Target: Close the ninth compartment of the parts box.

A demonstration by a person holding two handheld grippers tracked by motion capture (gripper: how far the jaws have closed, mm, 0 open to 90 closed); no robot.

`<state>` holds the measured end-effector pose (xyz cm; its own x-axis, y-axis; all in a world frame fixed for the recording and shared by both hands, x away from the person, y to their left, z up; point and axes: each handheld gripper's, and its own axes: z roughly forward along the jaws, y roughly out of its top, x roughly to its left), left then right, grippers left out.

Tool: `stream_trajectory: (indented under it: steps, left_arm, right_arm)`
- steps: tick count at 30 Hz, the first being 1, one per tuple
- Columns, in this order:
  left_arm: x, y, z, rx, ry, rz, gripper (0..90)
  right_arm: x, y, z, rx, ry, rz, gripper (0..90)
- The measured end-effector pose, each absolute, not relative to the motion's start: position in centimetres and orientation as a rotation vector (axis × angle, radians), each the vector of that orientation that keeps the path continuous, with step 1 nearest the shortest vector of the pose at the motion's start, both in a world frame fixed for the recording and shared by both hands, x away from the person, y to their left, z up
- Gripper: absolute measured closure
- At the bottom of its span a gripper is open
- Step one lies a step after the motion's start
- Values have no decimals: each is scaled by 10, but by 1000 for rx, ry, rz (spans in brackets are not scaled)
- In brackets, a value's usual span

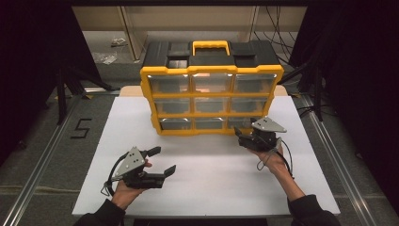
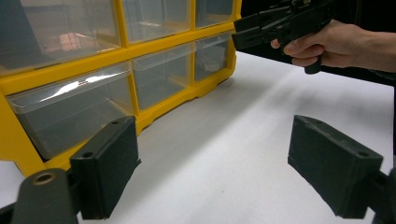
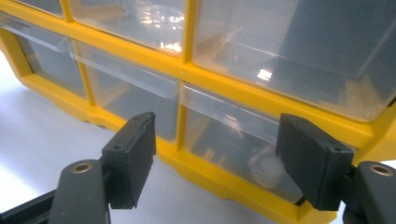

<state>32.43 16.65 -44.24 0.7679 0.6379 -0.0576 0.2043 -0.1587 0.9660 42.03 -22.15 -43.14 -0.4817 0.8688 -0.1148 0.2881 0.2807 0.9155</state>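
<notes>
Bottom-right drawer of yellow organizer, closed, pale item inside. Lies dead ahead of right gripper, jaws spread wide, lip running across between them, not touching. Left gripper open, idle, well apart; right hand nearer.

A lab-like recording booth. A white table stands at the centre, walled by black curtains at 9 and 3 o'clock. Metal floor rails run along both sides, beside a taped "5" at 9 o'clock. Loose cables hang at 1 o'clock, with tripod legs at 10 o'clock. A yellow drawer organiser sits toward 12 o'clock.
</notes>
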Motion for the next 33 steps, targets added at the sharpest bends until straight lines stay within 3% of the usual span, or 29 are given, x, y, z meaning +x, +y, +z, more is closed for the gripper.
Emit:
stream_trajectory:
  steps: [33]
  left_arm:
    - [324,167,-442,1722,666,435,156]
  right_arm:
    - [393,-207,-413,981,1906,1324,201]
